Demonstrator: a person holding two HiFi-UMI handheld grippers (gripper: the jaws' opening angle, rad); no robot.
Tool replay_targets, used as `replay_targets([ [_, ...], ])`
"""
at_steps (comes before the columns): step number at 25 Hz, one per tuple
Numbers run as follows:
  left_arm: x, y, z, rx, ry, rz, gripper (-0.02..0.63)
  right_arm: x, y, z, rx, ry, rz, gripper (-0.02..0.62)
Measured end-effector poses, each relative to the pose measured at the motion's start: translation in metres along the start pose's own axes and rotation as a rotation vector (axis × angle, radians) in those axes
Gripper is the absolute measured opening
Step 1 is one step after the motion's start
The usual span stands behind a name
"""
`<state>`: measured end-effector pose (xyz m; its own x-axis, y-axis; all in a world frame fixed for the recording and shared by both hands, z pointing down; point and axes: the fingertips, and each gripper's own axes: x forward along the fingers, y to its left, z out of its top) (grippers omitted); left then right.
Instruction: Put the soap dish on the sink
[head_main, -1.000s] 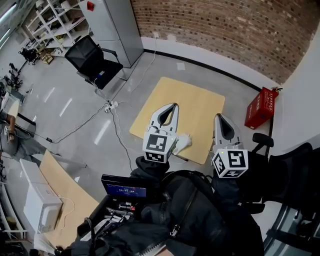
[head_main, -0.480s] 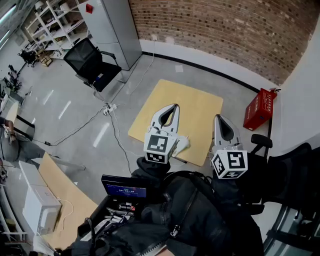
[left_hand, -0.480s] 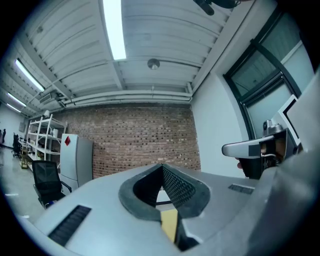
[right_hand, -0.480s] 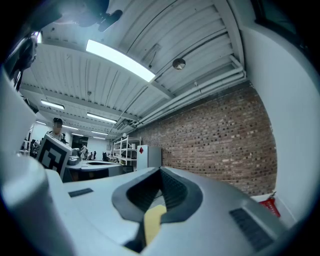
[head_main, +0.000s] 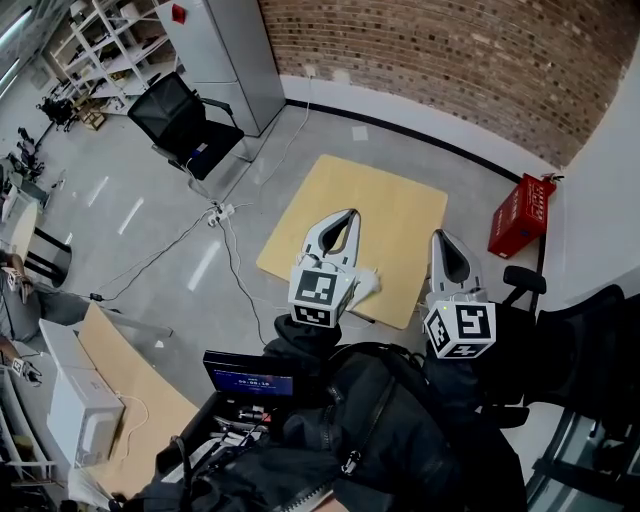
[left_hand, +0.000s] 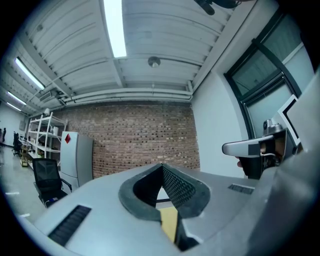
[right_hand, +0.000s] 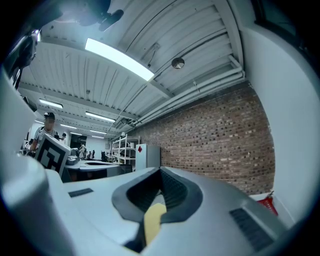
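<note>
Neither a soap dish nor a sink shows in any view. In the head view my left gripper (head_main: 349, 214) and my right gripper (head_main: 441, 236) are held side by side in front of the person's dark jacket, both pointing level toward the brick wall. Each has its marker cube at the near end. The left gripper view shows the left gripper (left_hand: 161, 166) with its jaws meeting at the tip and nothing between them. In the right gripper view the right gripper (right_hand: 160, 170) looks the same, tips together and empty.
A pale wooden board (head_main: 385, 205) lies below the grippers on the grey floor. A red box (head_main: 520, 215) stands by the wall at right. A black office chair (head_main: 185, 120) and a grey cabinet (head_main: 225, 50) stand at back left. Cables (head_main: 228, 250) cross the floor.
</note>
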<state>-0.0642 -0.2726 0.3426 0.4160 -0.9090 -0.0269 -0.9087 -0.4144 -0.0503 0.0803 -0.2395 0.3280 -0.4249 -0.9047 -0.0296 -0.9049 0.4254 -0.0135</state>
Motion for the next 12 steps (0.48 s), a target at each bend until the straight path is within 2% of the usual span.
replay_targets([
  [12,-0.0041,0.0069,-0.0069,0.015,0.017,0.024,0.004,0.0043,0.0046,-0.0073,0.005,0.025,0.014,0.005],
])
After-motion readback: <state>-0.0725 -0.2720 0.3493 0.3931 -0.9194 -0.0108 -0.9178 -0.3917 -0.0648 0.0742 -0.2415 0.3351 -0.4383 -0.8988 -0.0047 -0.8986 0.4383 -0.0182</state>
